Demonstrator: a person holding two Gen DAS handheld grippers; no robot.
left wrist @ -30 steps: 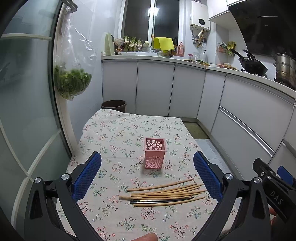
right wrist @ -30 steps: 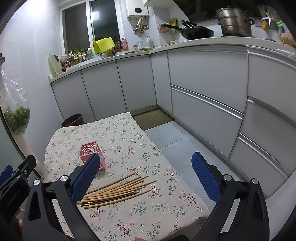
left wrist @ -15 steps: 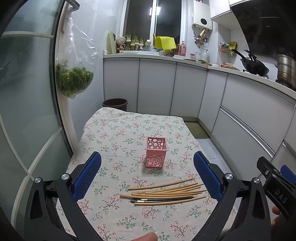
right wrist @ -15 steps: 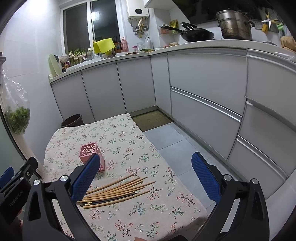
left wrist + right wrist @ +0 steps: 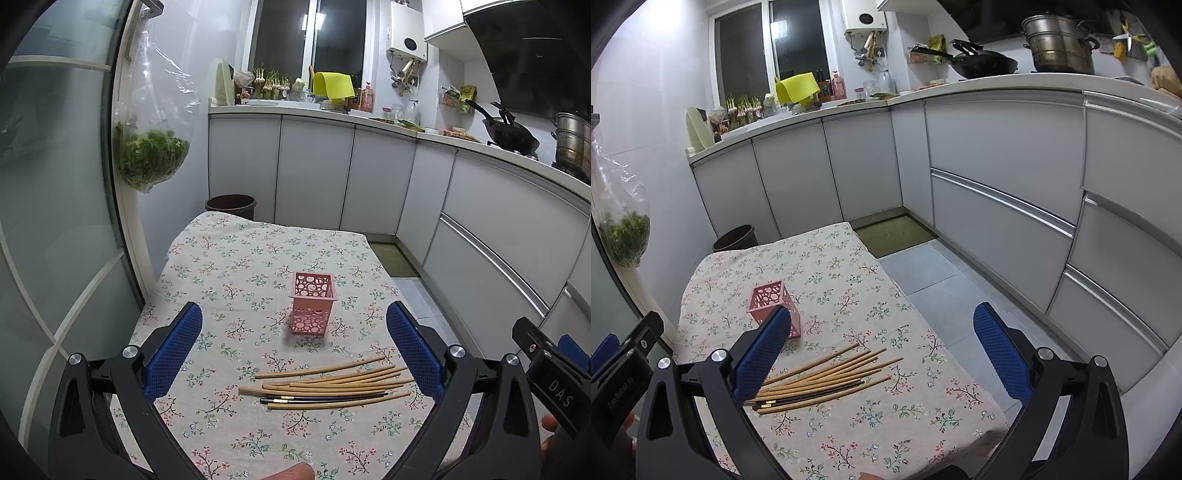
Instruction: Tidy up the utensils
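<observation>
A pink perforated holder [image 5: 313, 302] stands upright and empty in the middle of the floral tablecloth [image 5: 236, 266]; it also shows in the right wrist view [image 5: 768, 301]. Several wooden chopsticks and a black pair [image 5: 328, 384] lie in a loose bundle in front of the holder, also in the right wrist view [image 5: 827, 378]. My left gripper [image 5: 293, 350] is open and empty, held above the table's near edge. My right gripper [image 5: 882, 354] is open and empty, above the chopsticks' right ends. Each gripper's body shows at the other view's edge.
A brown bin [image 5: 231, 205] stands beyond the table's far end. A bag of greens [image 5: 147, 155] hangs on the glass door at the left. Grey cabinets [image 5: 997, 192] and a tiled floor [image 5: 934, 280] run along the right side.
Both grippers have risen and pulled back slightly; the holder and chopsticks sit a little lower in view. Nothing on the table has moved.
</observation>
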